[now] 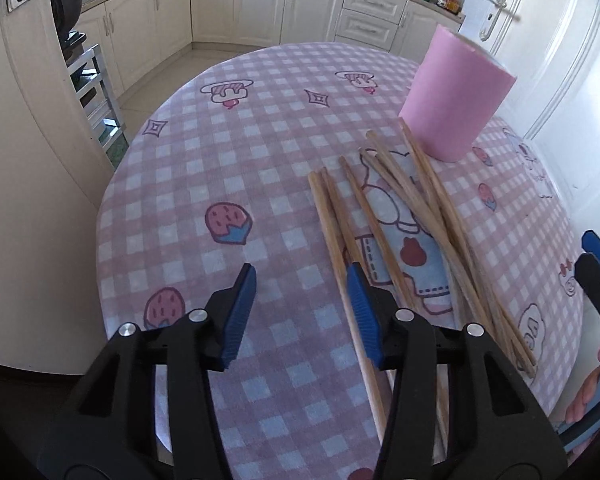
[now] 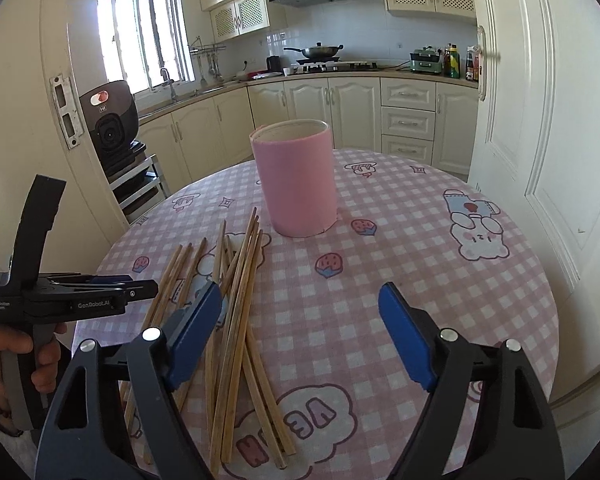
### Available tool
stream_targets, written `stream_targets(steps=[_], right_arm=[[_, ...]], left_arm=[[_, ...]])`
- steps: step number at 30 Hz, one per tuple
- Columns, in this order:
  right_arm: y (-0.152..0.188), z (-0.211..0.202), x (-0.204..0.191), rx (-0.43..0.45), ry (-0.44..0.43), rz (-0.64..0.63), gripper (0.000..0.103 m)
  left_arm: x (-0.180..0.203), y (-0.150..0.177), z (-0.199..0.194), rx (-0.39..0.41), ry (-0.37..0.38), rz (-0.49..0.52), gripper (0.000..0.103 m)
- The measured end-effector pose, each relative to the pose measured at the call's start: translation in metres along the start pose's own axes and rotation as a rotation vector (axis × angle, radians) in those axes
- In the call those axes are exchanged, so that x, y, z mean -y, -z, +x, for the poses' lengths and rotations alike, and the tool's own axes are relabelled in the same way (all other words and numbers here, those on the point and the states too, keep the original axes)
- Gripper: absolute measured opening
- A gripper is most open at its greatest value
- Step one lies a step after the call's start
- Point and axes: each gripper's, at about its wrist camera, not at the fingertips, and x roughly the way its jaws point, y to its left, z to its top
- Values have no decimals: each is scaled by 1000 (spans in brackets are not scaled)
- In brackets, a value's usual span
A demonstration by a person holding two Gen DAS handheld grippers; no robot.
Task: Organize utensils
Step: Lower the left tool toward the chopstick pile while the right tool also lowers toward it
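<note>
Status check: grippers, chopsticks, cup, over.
Left gripper open, empty. Right gripper open, empty. Chopsticks all loose on the table, none in the pink cup. Nothing blocking.

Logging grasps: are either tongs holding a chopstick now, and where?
Nothing is held. Left tongs and right tongs are both open above the loose chopsticks.

Round tabletop (image 2: 400, 280), covered by pink-and-white checked cloth (image 1: 260, 168) printed with strawberries, bunny, cloud shapes. Pink cylindrical holder (image 2: 300, 184) upright toward far side, open top, standing directly on cloth. Loose pile of wooden chopsticks (image 2: 236, 320) flat on cloth, near and left of holder, several crossing one another, far tips fanned out just short of holder base. Right half of cloth carrying only printed motifs.
</note>
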Motion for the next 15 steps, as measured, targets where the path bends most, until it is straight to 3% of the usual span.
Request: stream_targets(steps=[12, 15], right_arm=[[-16, 29, -2, -66, -30, -33, 77], [-20, 44, -2, -116, -45, -49, 69]], left_arm=[[11, -14, 12, -18, -58, 62, 47], [8, -19, 15, -16, -63, 75, 42]])
